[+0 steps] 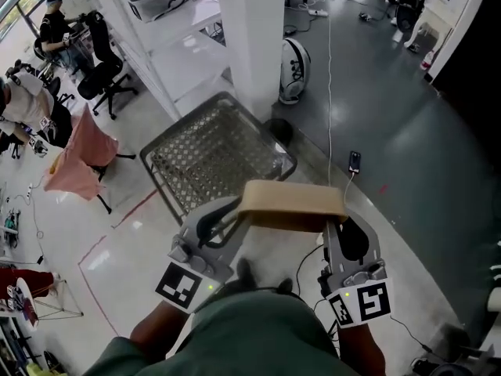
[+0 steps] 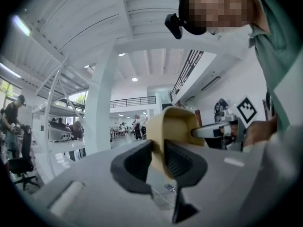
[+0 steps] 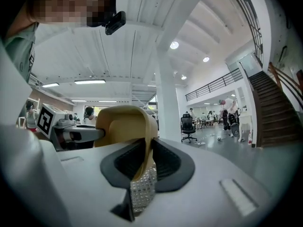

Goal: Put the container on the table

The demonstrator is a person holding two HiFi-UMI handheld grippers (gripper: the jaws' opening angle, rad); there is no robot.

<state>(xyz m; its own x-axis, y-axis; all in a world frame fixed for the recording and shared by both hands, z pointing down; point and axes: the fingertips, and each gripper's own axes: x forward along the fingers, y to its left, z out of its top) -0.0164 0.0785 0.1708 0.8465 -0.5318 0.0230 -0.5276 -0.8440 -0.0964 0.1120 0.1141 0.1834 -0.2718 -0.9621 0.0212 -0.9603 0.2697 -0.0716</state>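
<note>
- Tan, shallow plastic container (image 1: 291, 204) held in mid-air, just on the carrier's side of the grey wire-mesh trolley (image 1: 205, 153).
- Left gripper (image 1: 236, 211) fingers (image 2: 135, 164) clamped on one end wall, right gripper (image 1: 337, 221) fingers (image 3: 165, 162) on the other.
- Carrying step, apparently; no worktop reached.
- Next: level travel away from the trolley to a worktop, then a flat set-down.

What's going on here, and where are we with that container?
A person holds the container up in the air with both tools. The left tool is clamped on the wall at one end, and the right tool is clamped on the wall at the other end. The container hangs over the floor, near a metal mesh cart and a white pillar. No table is in view, so the container has not been set down yet.
</note>
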